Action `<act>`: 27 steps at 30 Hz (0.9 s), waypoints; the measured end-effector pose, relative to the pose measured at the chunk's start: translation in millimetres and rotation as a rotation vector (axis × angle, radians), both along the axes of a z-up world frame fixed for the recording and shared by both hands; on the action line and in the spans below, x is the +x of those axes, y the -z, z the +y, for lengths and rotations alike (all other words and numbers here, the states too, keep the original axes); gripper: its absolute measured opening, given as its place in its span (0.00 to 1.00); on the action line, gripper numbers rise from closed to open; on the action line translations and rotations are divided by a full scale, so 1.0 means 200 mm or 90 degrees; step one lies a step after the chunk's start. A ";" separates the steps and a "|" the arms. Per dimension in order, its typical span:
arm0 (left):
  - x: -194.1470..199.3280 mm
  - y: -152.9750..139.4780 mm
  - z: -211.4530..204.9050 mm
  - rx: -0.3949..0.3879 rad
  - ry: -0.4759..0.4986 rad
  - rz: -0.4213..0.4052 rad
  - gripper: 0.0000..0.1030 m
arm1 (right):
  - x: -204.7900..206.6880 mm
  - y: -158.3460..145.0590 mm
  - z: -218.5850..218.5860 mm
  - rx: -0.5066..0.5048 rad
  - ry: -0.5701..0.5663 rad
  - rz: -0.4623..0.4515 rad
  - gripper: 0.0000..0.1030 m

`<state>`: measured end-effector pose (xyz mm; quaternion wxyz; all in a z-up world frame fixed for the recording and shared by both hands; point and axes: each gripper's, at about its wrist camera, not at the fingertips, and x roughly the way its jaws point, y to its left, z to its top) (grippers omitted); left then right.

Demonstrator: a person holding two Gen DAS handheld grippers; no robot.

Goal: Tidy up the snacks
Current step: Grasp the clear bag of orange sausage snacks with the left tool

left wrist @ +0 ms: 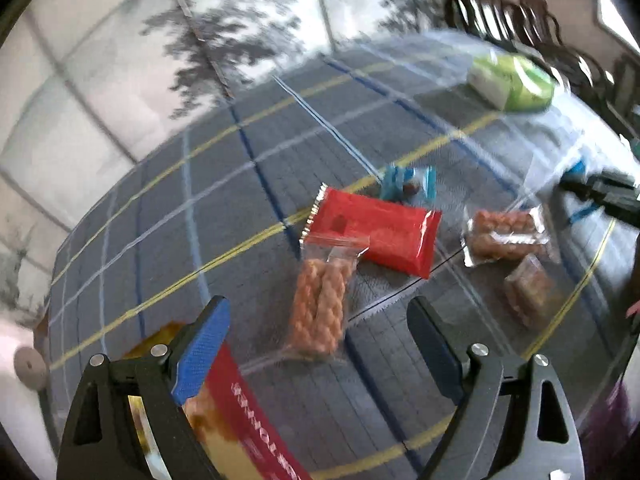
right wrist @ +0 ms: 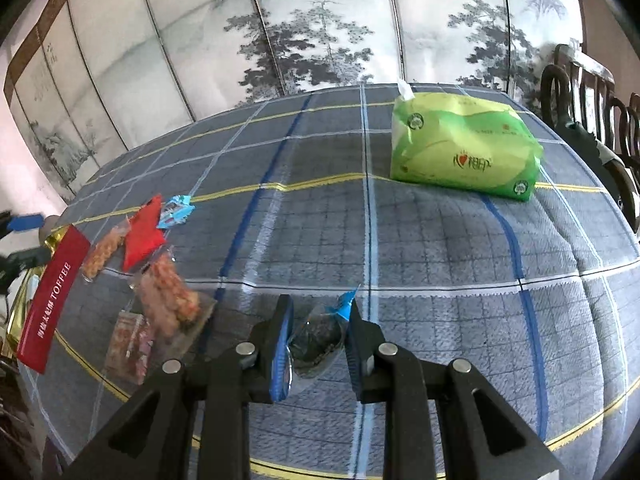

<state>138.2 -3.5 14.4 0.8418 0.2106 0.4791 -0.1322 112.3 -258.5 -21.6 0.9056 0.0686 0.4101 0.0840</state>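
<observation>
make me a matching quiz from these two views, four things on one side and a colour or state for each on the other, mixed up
Things:
1. tissue pack
2. toffee box
3. left hand-held gripper
4. right hand-held gripper

Colour or state:
A. shut on a small dark snack in a clear wrapper
B. red with white lettering
C. green and white
D. open, holding nothing

Pairs: 1-C, 2-B, 3-D, 4-A
</observation>
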 end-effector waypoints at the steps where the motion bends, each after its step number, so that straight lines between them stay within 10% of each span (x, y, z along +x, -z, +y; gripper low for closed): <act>1: 0.03 0.03 -0.01 0.012 0.005 0.009 0.85 | 0.00 0.01 -0.01 0.010 0.001 0.003 0.24; 8: 0.17 0.18 0.03 0.038 -0.004 0.061 0.77 | -0.01 0.00 -0.03 0.025 -0.006 -0.011 0.24; 11: 0.21 0.24 0.03 0.042 -0.007 0.084 0.61 | -0.01 0.00 -0.03 0.030 -0.012 -0.009 0.24; 13: 0.21 0.24 0.04 0.005 -0.002 0.087 0.33 | -0.01 0.01 -0.03 0.035 -0.012 -0.008 0.24; 27: -0.26 -0.08 0.01 -0.213 -0.148 0.082 0.31 | 0.02 0.02 -0.06 0.060 -0.010 0.008 0.24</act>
